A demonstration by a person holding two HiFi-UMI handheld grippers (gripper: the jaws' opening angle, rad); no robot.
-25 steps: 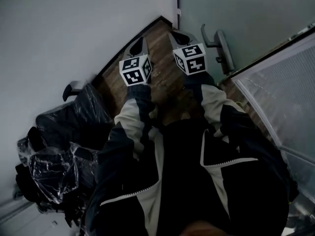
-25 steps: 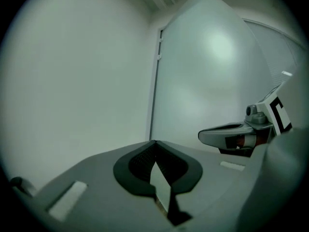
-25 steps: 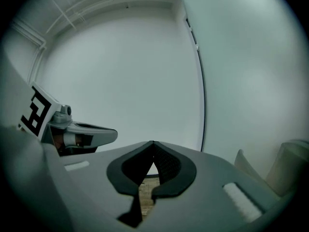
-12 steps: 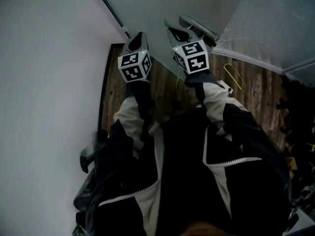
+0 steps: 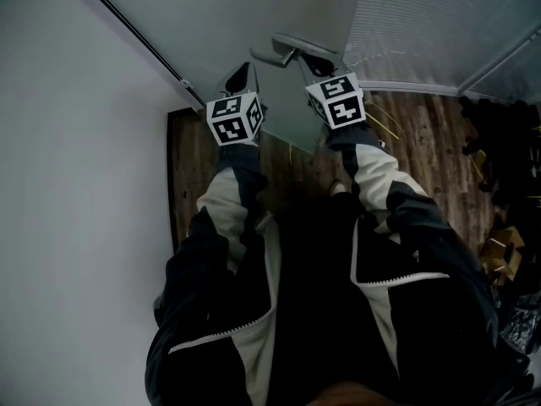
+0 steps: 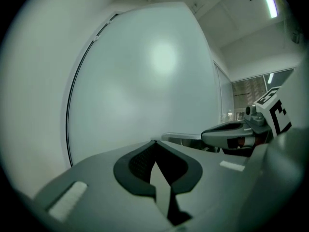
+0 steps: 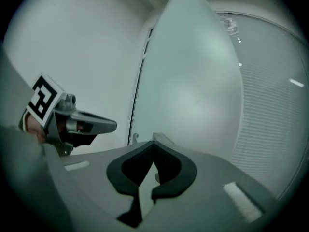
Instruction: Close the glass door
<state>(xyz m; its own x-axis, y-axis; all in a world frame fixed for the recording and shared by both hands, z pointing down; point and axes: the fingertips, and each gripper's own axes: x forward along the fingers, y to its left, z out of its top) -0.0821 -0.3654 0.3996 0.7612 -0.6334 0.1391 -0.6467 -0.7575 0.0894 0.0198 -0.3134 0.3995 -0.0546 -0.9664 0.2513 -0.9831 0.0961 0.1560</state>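
Note:
The frosted glass door (image 5: 254,15) fills the top of the head view, with its grey lever handle (image 5: 292,49) near the middle. My left gripper (image 5: 241,73) is shut and empty, its tip close to the pane left of the handle. My right gripper (image 5: 319,70) is shut too, with its tip right by the handle; I cannot tell whether it touches. In the left gripper view the shut left gripper (image 6: 154,142) faces the door (image 6: 145,76), with the handle (image 6: 183,137) just beyond. In the right gripper view the shut right gripper (image 7: 154,142) points at the door (image 7: 193,81) near its dark edge strip (image 7: 140,81).
A white wall (image 5: 68,184) runs along the left. Wood floor (image 5: 423,159) lies below the door. A ribbed glass panel (image 5: 423,15) adjoins the door on the right. Dark clutter (image 5: 499,134) and a cardboard box (image 5: 499,256) sit at the far right.
The person has turned: the covered chair has left the view, and the door and its handle now lie across the top. Both shut grippers have swung round with it, staying near the handle.

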